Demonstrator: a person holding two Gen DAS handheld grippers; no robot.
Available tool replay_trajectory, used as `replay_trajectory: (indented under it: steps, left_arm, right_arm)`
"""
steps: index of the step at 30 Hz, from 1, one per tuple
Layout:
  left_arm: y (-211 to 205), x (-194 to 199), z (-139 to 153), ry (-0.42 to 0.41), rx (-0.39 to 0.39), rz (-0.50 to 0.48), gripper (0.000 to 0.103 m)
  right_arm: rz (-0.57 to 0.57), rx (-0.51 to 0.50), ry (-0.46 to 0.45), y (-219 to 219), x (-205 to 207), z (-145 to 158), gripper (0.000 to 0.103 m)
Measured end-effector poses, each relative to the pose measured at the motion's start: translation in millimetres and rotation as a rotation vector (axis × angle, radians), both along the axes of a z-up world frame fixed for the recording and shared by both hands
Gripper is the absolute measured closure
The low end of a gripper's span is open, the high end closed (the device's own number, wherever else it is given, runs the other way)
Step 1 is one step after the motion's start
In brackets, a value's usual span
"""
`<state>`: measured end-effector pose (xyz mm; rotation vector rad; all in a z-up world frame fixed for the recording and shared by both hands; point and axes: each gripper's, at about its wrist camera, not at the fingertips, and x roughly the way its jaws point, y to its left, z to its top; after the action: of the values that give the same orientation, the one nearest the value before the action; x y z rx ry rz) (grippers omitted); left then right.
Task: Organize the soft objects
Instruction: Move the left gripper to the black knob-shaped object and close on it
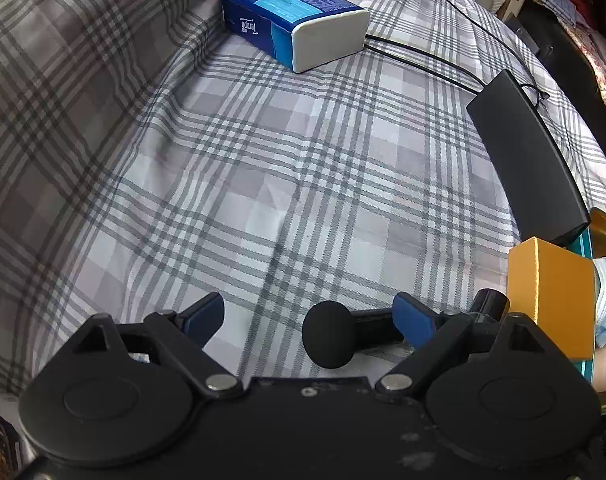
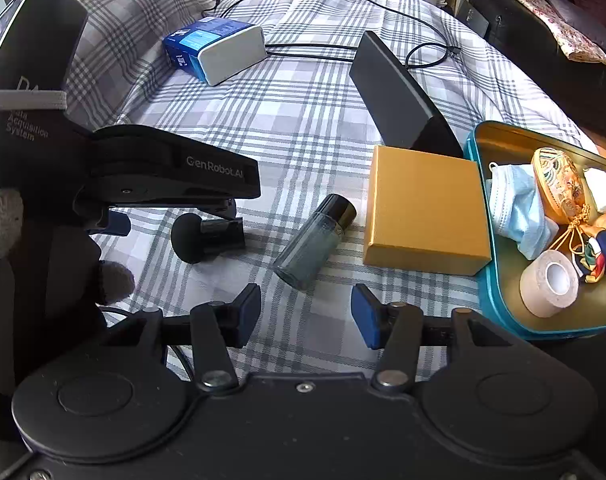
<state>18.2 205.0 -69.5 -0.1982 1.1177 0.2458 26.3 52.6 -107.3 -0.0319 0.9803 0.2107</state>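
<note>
Left wrist view first: the left gripper (image 1: 309, 312) hangs over the plaid bedspread (image 1: 263, 168) with its jaws spread wide and nothing between the pads. A small black mic-looking thing with a round foam head (image 1: 328, 334) lies right under it, closer to the right-hand finger but not pinched. The blue tissue pack (image 1: 291, 20) sits toward the far edge of the bed, up against the raised fold of the cover, well apart from the gripper. I'd guess that's the soft thing left out. It should be light and squashy with a slick plastic wrap, so grabbing across the short width near the middle seems safer than pinching a corner.

Right wrist view: the right gripper (image 2: 306, 316) is half open and empty, parked above bare bedspread. Just ahead lie a small glass bottle (image 2: 313, 240) on its side and a yellow box (image 2: 425, 210), the box touching the teal tin (image 2: 487, 280) at the near right edge. The tin already holds a face mask (image 2: 515, 204), a tape roll (image 2: 549, 284) and an embroidered pouch (image 2: 557, 184). A black slab (image 2: 399, 100) leans behind the box.
</note>
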Motion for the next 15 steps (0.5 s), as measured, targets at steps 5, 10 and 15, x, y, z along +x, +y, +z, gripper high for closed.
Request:
replay_trajectory:
  steps: [5, 10, 15]
  left_arm:
    - [-0.8, 6.2, -6.5, 0.014, -0.007, 0.003, 0.012]
    - [-6.3, 4.2, -3.8, 0.001, -0.016, -0.006, 0.012]
    - [-8.6, 1.2, 0.9, -0.023, -0.024, -0.009, 0.008]
  right_arm:
    - [-0.001, 0.003, -0.003, -1.0, -0.7, 1.0, 0.052]
    - [-0.002, 0.003, -0.003, -1.0, -0.7, 1.5, 0.052]
    - [0.003, 0.003, -0.002, -0.6, -0.9, 1.1, 0.052]
